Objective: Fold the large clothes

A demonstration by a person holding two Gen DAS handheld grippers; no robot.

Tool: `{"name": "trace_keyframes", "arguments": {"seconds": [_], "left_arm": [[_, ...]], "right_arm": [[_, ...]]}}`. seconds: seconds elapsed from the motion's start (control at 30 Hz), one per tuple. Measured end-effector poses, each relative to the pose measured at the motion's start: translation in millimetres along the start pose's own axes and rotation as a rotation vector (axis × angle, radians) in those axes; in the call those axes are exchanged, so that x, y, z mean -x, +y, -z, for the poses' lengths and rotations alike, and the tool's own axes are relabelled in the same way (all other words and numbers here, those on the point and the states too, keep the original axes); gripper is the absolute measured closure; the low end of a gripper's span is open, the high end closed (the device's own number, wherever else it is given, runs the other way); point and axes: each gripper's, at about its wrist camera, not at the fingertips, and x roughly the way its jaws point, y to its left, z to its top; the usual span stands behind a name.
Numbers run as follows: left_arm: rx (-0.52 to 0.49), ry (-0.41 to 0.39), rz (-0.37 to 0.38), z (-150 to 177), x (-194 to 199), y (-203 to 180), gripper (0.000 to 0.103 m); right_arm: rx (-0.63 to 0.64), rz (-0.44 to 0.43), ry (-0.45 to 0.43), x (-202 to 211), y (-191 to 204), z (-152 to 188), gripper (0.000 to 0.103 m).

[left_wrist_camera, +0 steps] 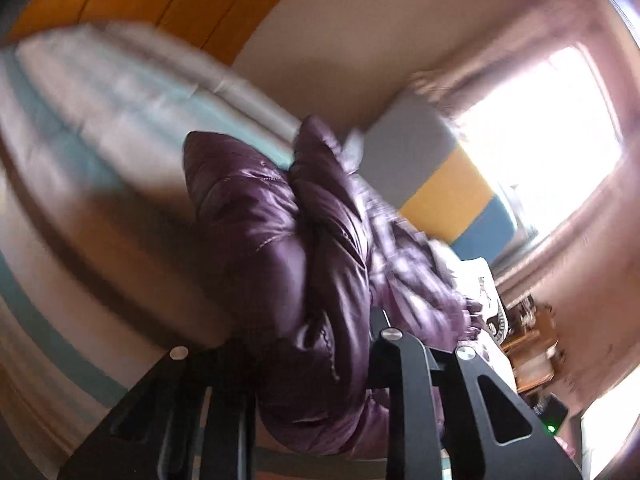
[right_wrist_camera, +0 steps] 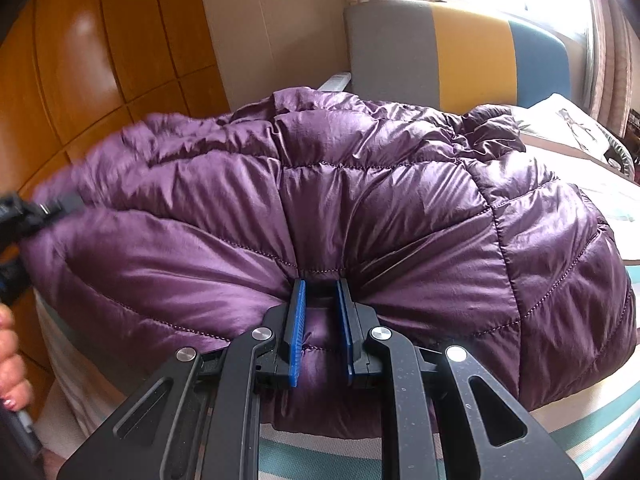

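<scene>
A purple quilted puffer jacket [right_wrist_camera: 340,200] lies bunched on a striped bed [right_wrist_camera: 580,432]. My right gripper [right_wrist_camera: 322,284] is shut on a fold of its near edge, with fabric pinched between the blue pads [right_wrist_camera: 298,332]. My left gripper [left_wrist_camera: 316,344] is shut on another part of the jacket [left_wrist_camera: 280,240], which bulges over the fingers and hides them. The left wrist view is tilted and blurred. The left gripper also shows at the left edge of the right wrist view [right_wrist_camera: 24,212], at the jacket's left end.
A wooden wardrobe [right_wrist_camera: 80,80] stands at the left. A grey, yellow and blue headboard [right_wrist_camera: 460,52] and a white pillow [right_wrist_camera: 568,124] are at the far end of the bed. A bright window [left_wrist_camera: 552,140] is beyond.
</scene>
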Motion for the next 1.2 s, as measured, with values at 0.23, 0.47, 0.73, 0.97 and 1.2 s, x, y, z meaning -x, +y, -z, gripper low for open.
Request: {"name": "trace_keyframes", "arguments": {"seconds": [0.23,0.47,0.73,0.97,1.2], "left_arm": [[-0.134,-0.075,0.019,-1,13,-40,0.083],[-0.221,-0.110,0.065,0,30,-68,0.083],[-0.273,-0.140,0.029,1,37,-86,0.083],[-0.426,-0.176,-0.029,9,39,-128,0.082],[-0.528,-0.196,-0.016,19,35,-169,0.080]], "right_arm": [[-0.011,0.001,0.005,-1,2,-2,0.087],[0.015,0.033,0.022,-1,9,-10,0.087],[-0.063,0.082,-0.052,31,-13,-21,0.087],[-0.147,0.191,-0.086,56,-55,-21,0.087],[-0.271,0.315,-0.062,71,-116,-11,0.087]]}}
